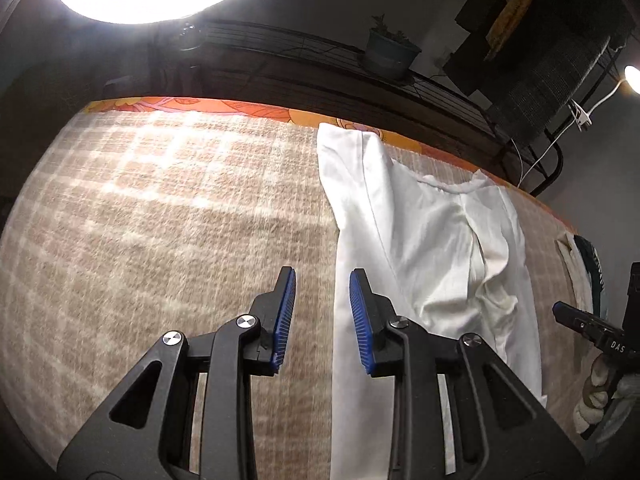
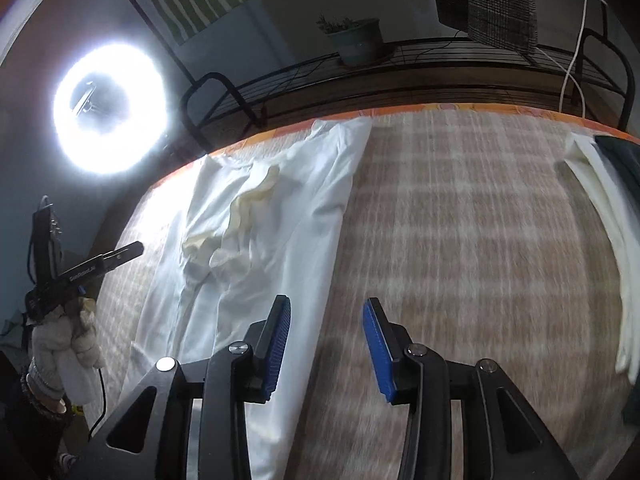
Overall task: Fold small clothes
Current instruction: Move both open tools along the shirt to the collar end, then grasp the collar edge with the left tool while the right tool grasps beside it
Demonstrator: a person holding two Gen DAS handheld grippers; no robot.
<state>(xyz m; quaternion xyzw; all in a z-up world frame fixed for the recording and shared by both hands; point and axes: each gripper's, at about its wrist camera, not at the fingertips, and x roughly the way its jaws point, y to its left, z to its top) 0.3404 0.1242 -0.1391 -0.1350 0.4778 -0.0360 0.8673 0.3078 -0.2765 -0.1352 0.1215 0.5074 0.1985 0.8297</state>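
A white garment [image 1: 424,240] lies stretched out flat on a beige checked blanket [image 1: 160,220], with a creased cream lining showing near its middle. My left gripper [image 1: 323,272] hovers open over the garment's left edge, and nothing is pinched between its blue pads [image 1: 285,312]. In the right wrist view the same garment [image 2: 260,220] lies left of centre. My right gripper [image 2: 328,299] stands open above its right edge, pads clear of the cloth. Each gripper shows in the other's view, held by a gloved hand [image 2: 64,344].
A folded white cloth [image 2: 600,220] and a dark garment [image 2: 624,160] lie at the blanket's right side. An orange floral sheet [image 1: 240,108] edges the far side. Behind it stand a black wire rack [image 2: 400,68], a potted plant [image 2: 356,40] and a bright ring light [image 2: 110,108].
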